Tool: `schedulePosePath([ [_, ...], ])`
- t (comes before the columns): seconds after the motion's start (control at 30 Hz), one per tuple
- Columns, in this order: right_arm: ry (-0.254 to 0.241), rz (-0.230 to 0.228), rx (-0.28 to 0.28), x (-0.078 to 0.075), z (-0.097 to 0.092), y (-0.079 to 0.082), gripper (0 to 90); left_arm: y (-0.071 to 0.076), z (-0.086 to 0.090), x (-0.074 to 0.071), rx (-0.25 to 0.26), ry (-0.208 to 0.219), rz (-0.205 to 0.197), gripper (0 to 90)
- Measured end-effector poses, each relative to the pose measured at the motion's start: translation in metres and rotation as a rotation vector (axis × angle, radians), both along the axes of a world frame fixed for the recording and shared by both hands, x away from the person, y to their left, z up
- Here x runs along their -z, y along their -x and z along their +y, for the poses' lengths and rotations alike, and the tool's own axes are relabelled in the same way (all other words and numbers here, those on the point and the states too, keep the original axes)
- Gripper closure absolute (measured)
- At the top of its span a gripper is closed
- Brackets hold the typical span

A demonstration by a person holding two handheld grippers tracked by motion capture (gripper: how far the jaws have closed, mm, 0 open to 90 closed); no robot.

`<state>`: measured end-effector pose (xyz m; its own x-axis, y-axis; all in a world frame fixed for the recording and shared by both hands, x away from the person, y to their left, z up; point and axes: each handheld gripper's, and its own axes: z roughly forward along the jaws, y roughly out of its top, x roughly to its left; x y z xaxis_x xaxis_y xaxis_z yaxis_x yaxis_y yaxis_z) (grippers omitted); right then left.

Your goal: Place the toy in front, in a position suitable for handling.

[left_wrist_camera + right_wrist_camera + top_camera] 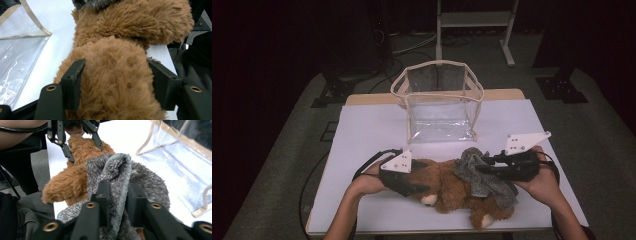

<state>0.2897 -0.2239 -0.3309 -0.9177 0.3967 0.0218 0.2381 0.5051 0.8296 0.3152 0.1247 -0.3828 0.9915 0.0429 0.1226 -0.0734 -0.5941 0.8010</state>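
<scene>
A brown plush toy (447, 189) lies on its side near the front of the white table (372, 130). A grey fuzzy cloth (468, 161) is draped over its middle. My left gripper (414, 189) is shut on the toy's left end. In the left gripper view both jaws (116, 85) press into the brown fur (130, 30). My right gripper (482, 168) reaches in from the right and is shut on the cloth. In the right gripper view its jaws (117, 195) pinch a raised fold of grey cloth (150, 180), with the plush toy (75, 180) behind and the left gripper (85, 152) beyond.
A clear plastic bag with beige trim (437, 63) stands open-topped at the middle back of the table, also seen as the clear bag (15, 50) and the clear bag (180, 162). Bare table lies left and right of it. Dark floor and stand legs lie beyond.
</scene>
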Motion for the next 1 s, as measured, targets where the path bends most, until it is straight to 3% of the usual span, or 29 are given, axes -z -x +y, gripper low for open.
schedulePosePath([
  [0.1, -0.006, 0.018, 0.0, 0.007, 0.003, -0.006, 80.5, 0.0, 0.0, 0.0, 0.003, -0.003, -0.002, 34.8],
  [0.2, 0.004, 0.074, -0.018, 0.021, 0.012, -0.012, 79.2, 0.0, 0.0, 0.0, 0.005, -0.006, -0.004, 34.7],
  [0.27, 0.001, 0.101, -0.029, 0.026, 0.016, -0.015, 72.3, 0.001, -0.001, 0.0, 0.006, -0.008, -0.007, 34.5],
  [0.3, -0.003, 0.092, -0.02, 0.024, 0.015, -0.016, 63.8, 0.001, -0.001, 0.0, 0.007, -0.007, -0.007, 34.5],
  [0.4, -0.008, 0.095, -0.022, 0.021, 0.015, -0.02, 49.4, 0.001, -0.001, 0.0, 0.003, -0.003, -0.003, 34.5],
  [0.6, 0.015, 0.172, -0.093, 0.03, 0.034, -0.035, 37.6, 0.001, -0.001, 0.001, 0.004, -0.007, -0.005, 34.5],
  [0.7, 0.02, 0.187, -0.113, 0.035, 0.043, -0.037, 42.7, 0.001, -0.001, 0.001, 0.006, -0.011, -0.006, 34.5],
  [0.8, 0.016, 0.171, -0.122, 0.037, 0.046, -0.034, 56.9, 0.002, -0.001, 0.001, 0.009, -0.012, -0.008, 34.4],
  [0.87, 0.015, 0.156, -0.121, 0.036, 0.045, -0.03, 65.6, 0.002, -0.001, 0.001, 0.01, -0.013, -0.009, 34.4],
  [1.0, 0.011, 0.128, -0.112, 0.032, 0.036, -0.022, 72.9, 0.004, -0.001, 0.0, 0.015, -0.011, -0.01, 34.5],
])
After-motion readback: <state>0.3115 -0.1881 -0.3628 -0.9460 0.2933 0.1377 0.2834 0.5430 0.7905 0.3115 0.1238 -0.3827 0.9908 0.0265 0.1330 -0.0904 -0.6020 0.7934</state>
